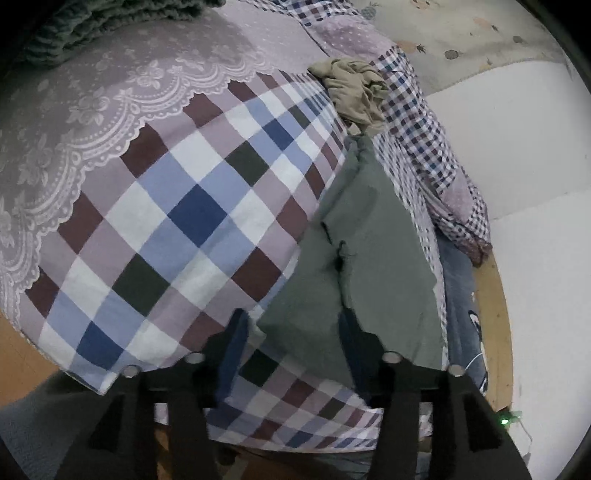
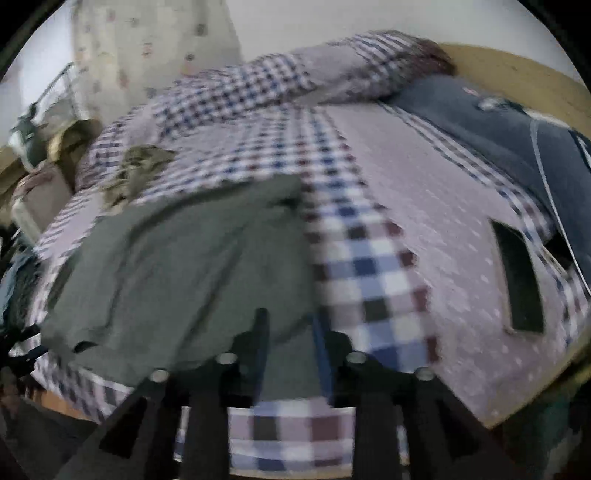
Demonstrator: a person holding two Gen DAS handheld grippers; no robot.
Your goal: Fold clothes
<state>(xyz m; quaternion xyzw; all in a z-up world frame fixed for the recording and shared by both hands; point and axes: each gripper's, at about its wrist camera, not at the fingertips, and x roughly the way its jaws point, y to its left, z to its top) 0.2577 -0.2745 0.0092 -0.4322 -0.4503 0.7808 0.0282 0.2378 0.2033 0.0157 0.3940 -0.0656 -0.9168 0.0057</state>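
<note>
A grey-green garment (image 1: 369,258) lies flat on the checked bedsheet (image 1: 177,221). In the left wrist view its near corner sits between the fingers of my left gripper (image 1: 293,332), which is open wide and low over the sheet. The right wrist view is blurred. There the same garment (image 2: 177,266) spreads to the left, and its near edge runs between the fingers of my right gripper (image 2: 291,332). Those fingers stand apart with a narrower gap, not clamped on the cloth.
A crumpled khaki garment (image 1: 354,92) lies farther up the bed. Dark blue clothing (image 2: 498,122) lies by the wooden bed frame (image 1: 495,314) and the white wall (image 1: 517,147). A black strip (image 2: 517,277) rests on the dotted cover. A green knit (image 1: 110,22) lies beyond the lace cloth (image 1: 92,110).
</note>
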